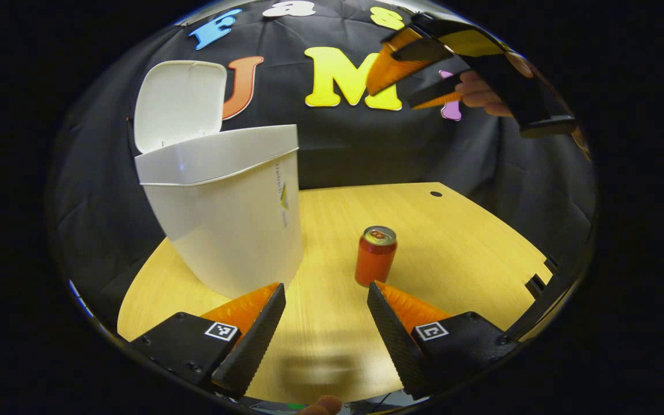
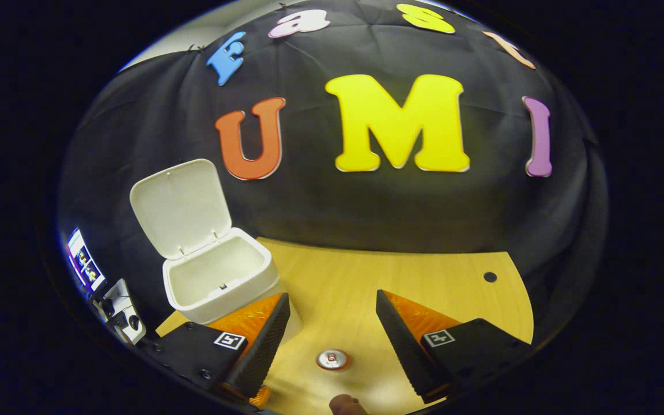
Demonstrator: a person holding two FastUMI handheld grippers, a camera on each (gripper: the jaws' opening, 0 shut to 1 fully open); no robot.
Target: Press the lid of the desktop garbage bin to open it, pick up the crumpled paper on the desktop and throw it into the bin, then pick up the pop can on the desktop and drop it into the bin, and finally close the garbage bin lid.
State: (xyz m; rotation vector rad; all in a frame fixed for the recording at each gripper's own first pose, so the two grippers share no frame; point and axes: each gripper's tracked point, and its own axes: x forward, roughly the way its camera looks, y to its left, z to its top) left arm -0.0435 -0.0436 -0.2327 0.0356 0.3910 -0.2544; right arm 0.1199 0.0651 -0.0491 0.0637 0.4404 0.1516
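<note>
Standing at the left of the left gripper view, the garbage bin [image 1: 222,207] is seen with its lid [image 1: 179,104] raised. The pop can [image 1: 376,255] is upright at centre on the desktop [image 1: 459,242], just beyond the left gripper [image 1: 326,300], spread wide and empty. The right gripper [image 2: 332,311] is likewise parted, nothing held.

The garbage bin [image 1: 222,213] looks like smooth matt plastic, the pop can [image 1: 376,255] glossy metal, the bench [image 1: 453,242] smooth pale wood grain.

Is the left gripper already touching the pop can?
Apart. In the left gripper view the left gripper is open and the pop can stands ahead, bare table between the fingers.
</note>
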